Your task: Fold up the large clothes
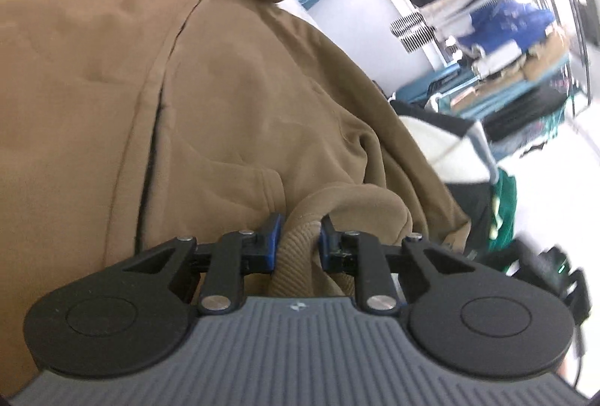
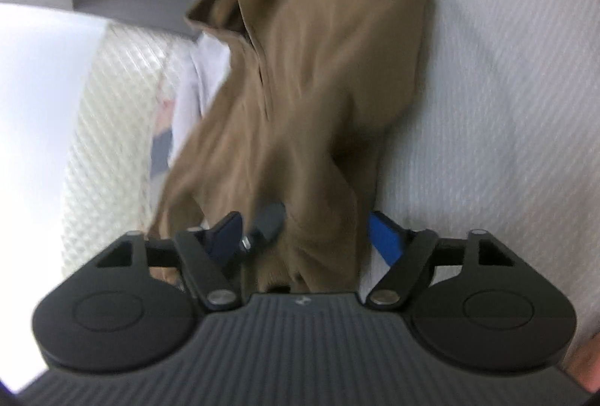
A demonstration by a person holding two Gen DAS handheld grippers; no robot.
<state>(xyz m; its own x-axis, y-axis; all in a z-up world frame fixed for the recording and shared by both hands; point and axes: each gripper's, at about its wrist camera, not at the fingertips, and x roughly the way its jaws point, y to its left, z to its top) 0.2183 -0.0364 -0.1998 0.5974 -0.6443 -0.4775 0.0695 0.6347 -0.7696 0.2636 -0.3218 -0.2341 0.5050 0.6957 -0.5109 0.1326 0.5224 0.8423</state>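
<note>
Garment: brown hoodie [image 1: 232,98] spread rumpled on white bed cover [image 2: 506,87].
Left gripper [image 1: 298,237]: clamped on ribbed cuff [image 1: 296,256].
Right gripper [image 2: 303,233]: jaws apart, fabric between, pads not pressing.
Progress: early; 0 neat folds visible, sleeves and body left.

A brown hoodie [image 2: 318,68] lies on the white textured bed [image 2: 506,106].

no readable text, small unreadable emblem on each grey ribbed housing [image 1: 298,307]
</note>
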